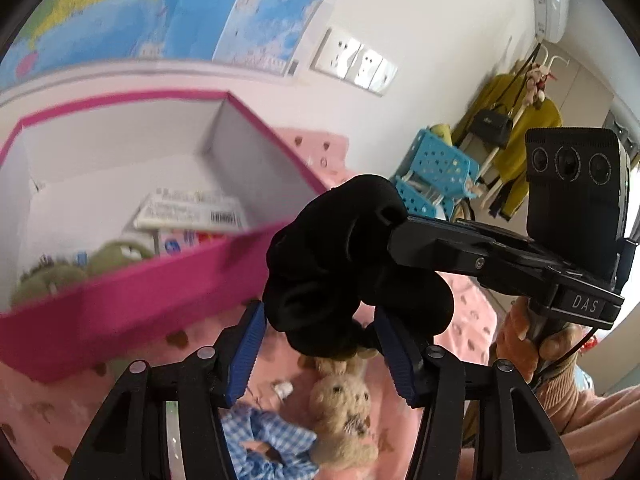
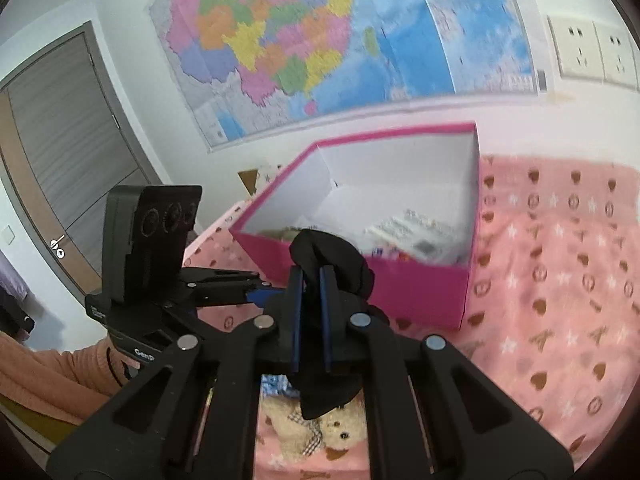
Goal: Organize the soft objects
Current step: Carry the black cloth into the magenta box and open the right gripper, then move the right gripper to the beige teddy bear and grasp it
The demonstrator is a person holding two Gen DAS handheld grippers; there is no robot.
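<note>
Scrunchie (image 2: 332, 268), black, hangs above the pink blanket (image 2: 560, 280) just before the box (image 2: 420, 292), pinched in the right gripper (image 2: 311, 280), whose jaws stand narrow. Left gripper (image 1: 320, 320) stands wide beneath it, over a bear (image 1: 340, 404).

Pink patterned bed cover (image 2: 560, 264), printed with brown hearts and white stars, set against the wall.

Lying directly on it: magenta box (image 2: 424, 292), open-topped with white inner walls, at 12 o'clock in the right wrist view; beige teddy bear (image 1: 344, 412) at 6 o'clock; blue-and-white checked cloth (image 1: 264, 440) just beside the bear, toward 7 o'clock.
</note>
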